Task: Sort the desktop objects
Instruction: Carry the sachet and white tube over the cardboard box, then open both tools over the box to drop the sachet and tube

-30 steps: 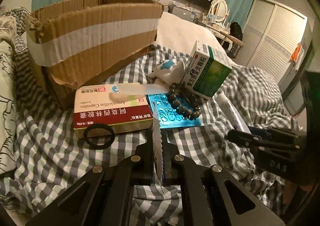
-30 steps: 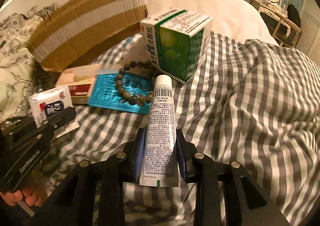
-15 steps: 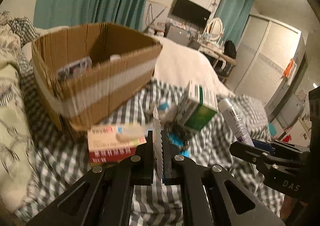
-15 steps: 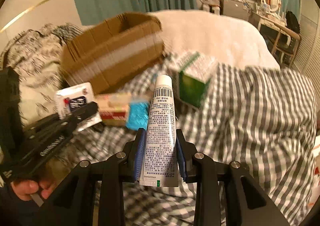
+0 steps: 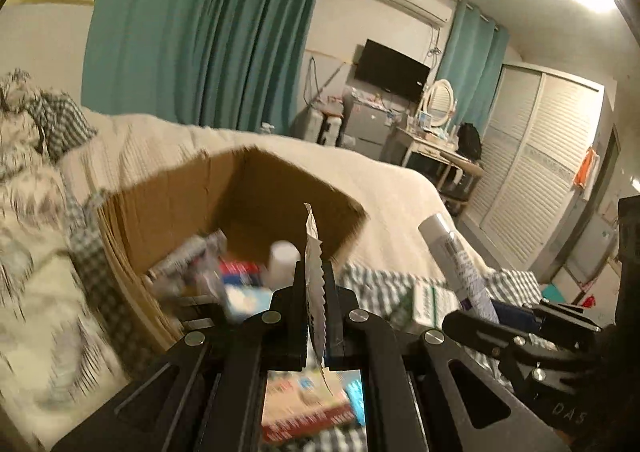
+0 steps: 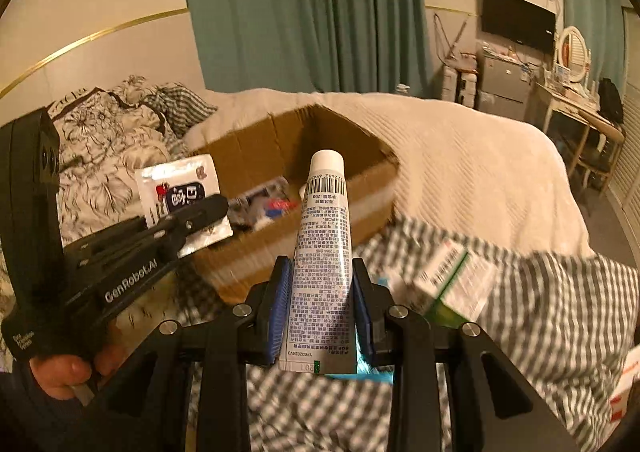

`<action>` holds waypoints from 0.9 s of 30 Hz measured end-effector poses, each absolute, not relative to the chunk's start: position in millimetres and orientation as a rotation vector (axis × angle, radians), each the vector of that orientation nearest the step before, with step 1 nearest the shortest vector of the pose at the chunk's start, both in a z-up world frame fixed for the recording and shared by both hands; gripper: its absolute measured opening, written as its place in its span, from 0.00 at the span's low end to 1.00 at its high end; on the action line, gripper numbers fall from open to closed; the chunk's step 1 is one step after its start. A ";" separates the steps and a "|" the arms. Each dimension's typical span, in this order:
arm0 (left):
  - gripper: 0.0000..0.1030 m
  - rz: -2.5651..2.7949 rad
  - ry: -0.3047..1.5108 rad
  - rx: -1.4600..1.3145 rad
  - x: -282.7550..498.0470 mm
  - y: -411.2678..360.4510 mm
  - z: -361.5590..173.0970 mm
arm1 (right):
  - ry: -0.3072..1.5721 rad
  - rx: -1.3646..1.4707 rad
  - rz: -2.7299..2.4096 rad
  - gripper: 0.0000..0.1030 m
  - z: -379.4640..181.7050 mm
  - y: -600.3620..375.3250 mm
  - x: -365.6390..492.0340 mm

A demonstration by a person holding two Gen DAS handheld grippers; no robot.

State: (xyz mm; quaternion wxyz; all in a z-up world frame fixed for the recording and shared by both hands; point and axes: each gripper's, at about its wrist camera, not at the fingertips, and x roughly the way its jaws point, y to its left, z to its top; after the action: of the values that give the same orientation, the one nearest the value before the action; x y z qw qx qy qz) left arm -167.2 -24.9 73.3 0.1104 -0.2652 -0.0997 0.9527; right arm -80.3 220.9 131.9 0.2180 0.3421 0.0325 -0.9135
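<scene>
Sorting in progress, both of my tools loaded. My left gripper (image 5: 314, 284) has its jaws pressed together on a thin foil sachet (image 5: 313, 272), held edge-up in front of the cardboard box (image 5: 168, 212). My right gripper (image 6: 322, 292) pinches a white tube (image 6: 324, 252) by its lower body, cap pointing toward the same box. Inside the box lie several blurred packets and a small white bottle (image 5: 283, 262), so part of the job looks done. Left on the checked bedcover (image 6: 560, 312): a green-and-white carton (image 6: 452, 284), a red-and-white carton (image 5: 304, 412) and a blue blister pack (image 5: 356, 396).
</scene>
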 end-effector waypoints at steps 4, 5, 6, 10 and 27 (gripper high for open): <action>0.05 2.841 -0.220 -0.758 -192.1 -38.7 78.3 | 0.098 0.931 -2.510 0.28 134.9 198.2 -105.7; 0.05 2.852 -0.204 -0.757 -196.7 -41.8 76.5 | 0.095 0.931 -2.504 0.28 134.0 192.4 -113.7; 0.05 2.862 -0.195 -0.756 -201.1 -45.7 73.5 | 0.092 0.933 -2.496 0.28 132.9 187.1 -120.3; 0.05 2.860 -0.217 -0.784 -216.4 -61.7 52.1 | 0.097 0.941 -2.487 0.28 124.9 165.5 -146.3; 0.95 2.948 -0.215 -0.767 -206.2 -71.3 37.7 | -0.031 0.917 -2.533 0.52 116.6 171.3 -164.2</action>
State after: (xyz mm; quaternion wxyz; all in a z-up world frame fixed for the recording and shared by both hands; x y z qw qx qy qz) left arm -206.2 -71.3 37.7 0.0441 -0.2508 -0.0703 0.9645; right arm -164.2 171.3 116.6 0.2218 0.3317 -0.0112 -0.9169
